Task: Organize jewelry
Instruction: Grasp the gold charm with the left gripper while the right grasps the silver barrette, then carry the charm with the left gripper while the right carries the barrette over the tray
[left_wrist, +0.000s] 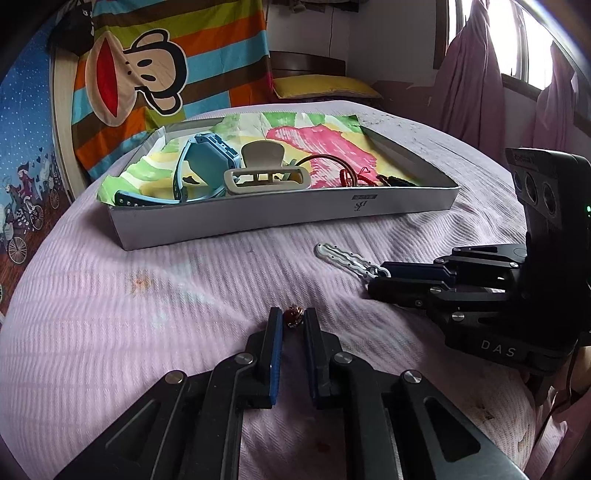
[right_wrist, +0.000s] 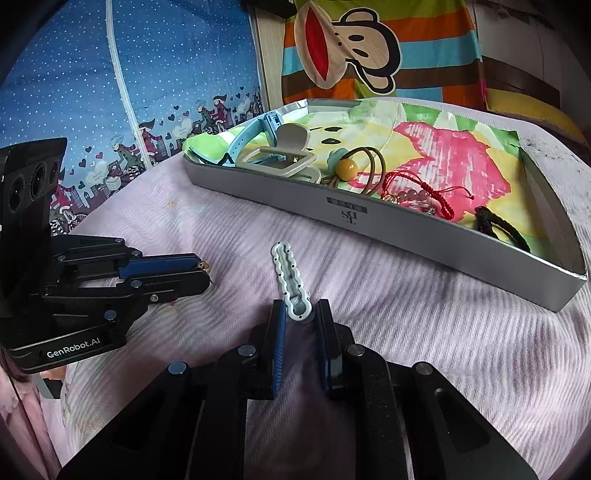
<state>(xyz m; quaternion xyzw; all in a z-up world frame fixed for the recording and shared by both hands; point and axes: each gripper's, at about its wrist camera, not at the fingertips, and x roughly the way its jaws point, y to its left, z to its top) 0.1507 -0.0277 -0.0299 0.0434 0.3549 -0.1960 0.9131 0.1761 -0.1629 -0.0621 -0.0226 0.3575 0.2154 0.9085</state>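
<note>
Tray (left_wrist: 258, 218) ahead, hair clip (right_wrist: 290, 280), perhaps earring (left_wrist: 293, 317)

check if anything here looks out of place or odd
Two pieces lie outside the grey tray, on the pink bedspread: a wavy white hair clip in the right tool and a small reddish trinket in the left tool. Nothing looks damaged.
</note>
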